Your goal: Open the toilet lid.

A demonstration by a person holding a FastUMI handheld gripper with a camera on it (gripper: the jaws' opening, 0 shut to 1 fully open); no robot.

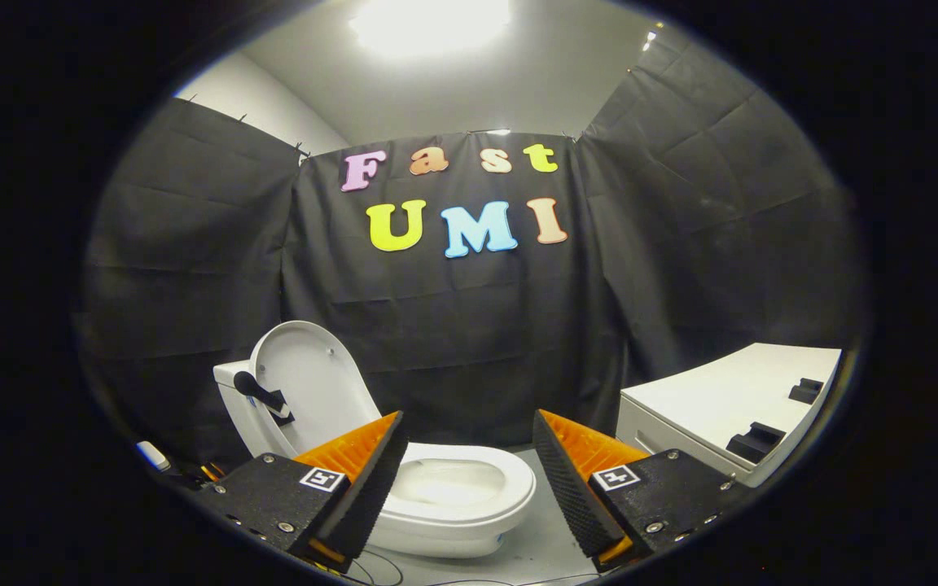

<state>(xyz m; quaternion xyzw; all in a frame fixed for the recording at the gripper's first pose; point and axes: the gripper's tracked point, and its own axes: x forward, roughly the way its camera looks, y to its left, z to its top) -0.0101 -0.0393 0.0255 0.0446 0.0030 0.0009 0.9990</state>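
toilet lid [310, 378] already flipped up against the tank [233, 407], bowl [457, 488] just past the gripper [466, 427], 2 fingers spread wide, gripping nothing, white cabinet [729, 399] off to the toilet's right

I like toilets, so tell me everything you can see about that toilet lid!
The toilet lid is white, smooth and oval, plastic by the look. It stands upright, already lifted, leaning back toward the tank behind it. A black handle is fixed on its face. The open bowl lies below. The claw is open and apart from it.
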